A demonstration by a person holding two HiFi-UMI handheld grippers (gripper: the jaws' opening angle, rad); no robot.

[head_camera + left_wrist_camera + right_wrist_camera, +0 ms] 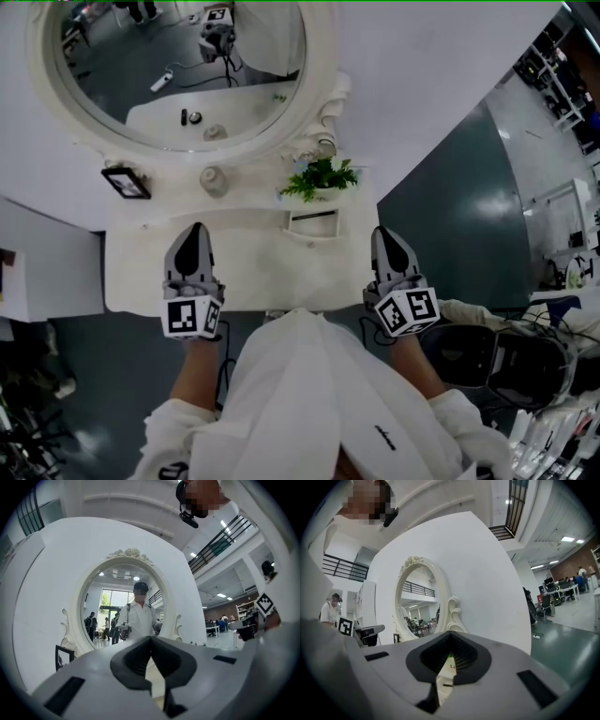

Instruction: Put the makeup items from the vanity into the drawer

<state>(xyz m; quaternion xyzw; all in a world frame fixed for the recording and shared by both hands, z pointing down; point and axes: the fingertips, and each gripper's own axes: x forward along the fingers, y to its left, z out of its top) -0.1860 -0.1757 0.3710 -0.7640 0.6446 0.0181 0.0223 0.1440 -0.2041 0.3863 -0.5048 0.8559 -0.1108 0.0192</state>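
On the white vanity top (141, 281), a small round pale jar (214, 180) stands near the back, below the oval mirror (178, 66). A white open box with a dark slot (314, 223) sits at the back centre, and a small white container (325, 145) stands by the mirror frame. My left gripper (196, 228) hovers over the left half of the top, shut and holding nothing. Over the right edge, my right gripper (381, 232) is shut too and equally bare. In the gripper views the jaws (151, 639) (449, 634) meet at their tips, pointed toward the mirror. No drawer shows.
A green potted plant (321, 178) stands behind the white box. A small black picture frame (126, 182) leans at the back left. A black seat or bag (497, 361) sits on the floor to the right. The person's white garment (309, 394) covers the vanity's front edge.
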